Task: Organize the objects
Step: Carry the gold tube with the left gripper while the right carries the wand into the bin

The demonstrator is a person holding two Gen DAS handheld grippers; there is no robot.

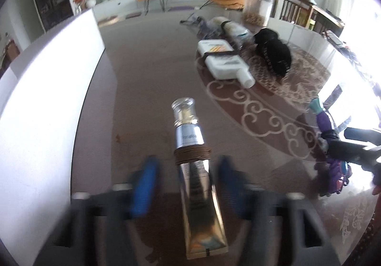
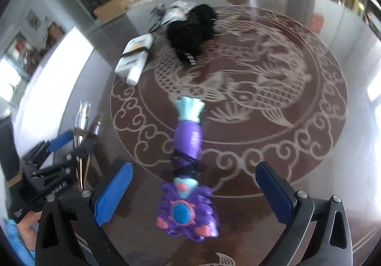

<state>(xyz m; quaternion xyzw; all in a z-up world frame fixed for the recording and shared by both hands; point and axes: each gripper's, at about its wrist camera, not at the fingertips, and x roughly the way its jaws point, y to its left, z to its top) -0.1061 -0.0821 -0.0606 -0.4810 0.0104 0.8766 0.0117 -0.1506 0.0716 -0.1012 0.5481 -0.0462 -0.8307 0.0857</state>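
My left gripper (image 1: 183,185) sits around the gold tube (image 1: 197,194) on the table (image 1: 142,75), fingers blurry, not touching. It looks slippery; I'd grab its string-wrapped middle. My right gripper (image 2: 194,192) is open around the mermaid toy (image 2: 188,170).

— Left gripper (image 1: 188,185)?
— Black frame, blue pads (image 1: 142,189), silver screws on top. Blurred here; seen from the right camera, white lettering on its side, too small to read.
— Right gripper (image 2: 194,191)?
— Same build: black arms with triangular cut-outs, blue cross-hatched pads (image 2: 114,192), round silver screws at the joints.
— Clothing?
— Light blue sleeve (image 2: 14,237) at near left.
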